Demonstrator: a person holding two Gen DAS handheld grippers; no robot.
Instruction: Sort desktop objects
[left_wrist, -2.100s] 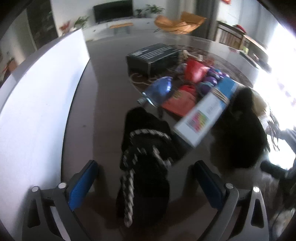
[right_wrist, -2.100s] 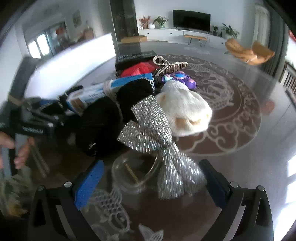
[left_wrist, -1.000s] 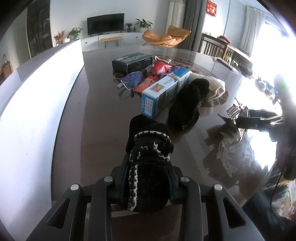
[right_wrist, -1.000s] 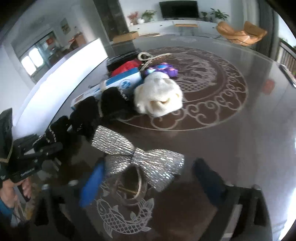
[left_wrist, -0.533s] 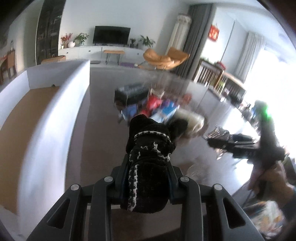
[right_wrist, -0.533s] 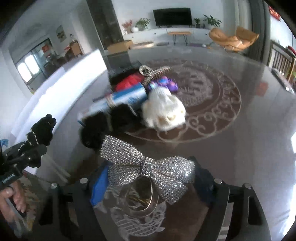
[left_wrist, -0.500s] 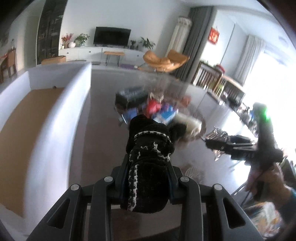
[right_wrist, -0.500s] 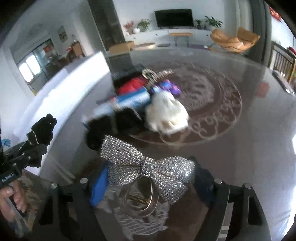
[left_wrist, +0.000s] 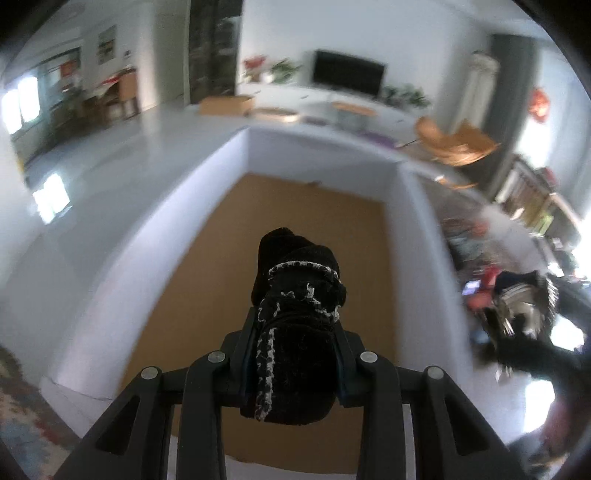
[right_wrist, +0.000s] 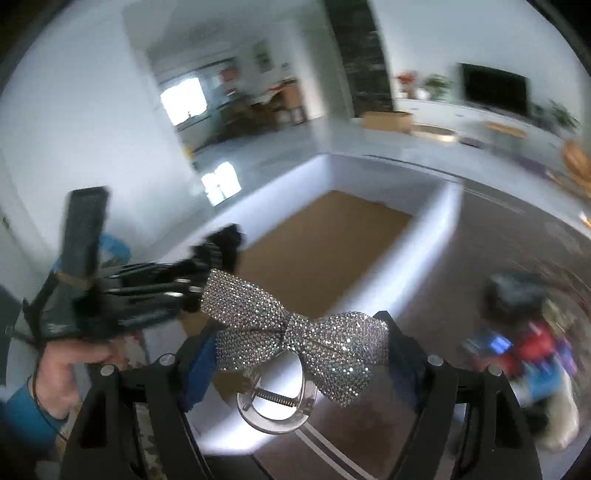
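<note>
My left gripper (left_wrist: 295, 332) is shut on a black knitted glove (left_wrist: 295, 280) with white stitching, held in the air over the brown floor of a white-walled box (left_wrist: 417, 236). In the right wrist view, my right gripper (right_wrist: 299, 349) is shut on a silver glitter bow hair clip (right_wrist: 295, 332), its blue pads pressing on the two ends of the bow. The clip's clear clasp (right_wrist: 277, 406) hangs below the bow. It hovers beside the near wall of the box (right_wrist: 424, 229). The left gripper (right_wrist: 207, 266) shows there too, held by a hand (right_wrist: 70, 369) over the box.
On the dark table right of the box lies a blurred pile of objects (right_wrist: 524, 343) with a black box (right_wrist: 517, 291) and a white fluffy item (right_wrist: 561, 417). A patterned rug (left_wrist: 22, 424) lies below the box's left wall. The living room is behind.
Both grippers have risen and swung left, away from the pile on the table to the white box. The right gripper shut on the bow clip and lifted it; the left kept hold of the glove.
</note>
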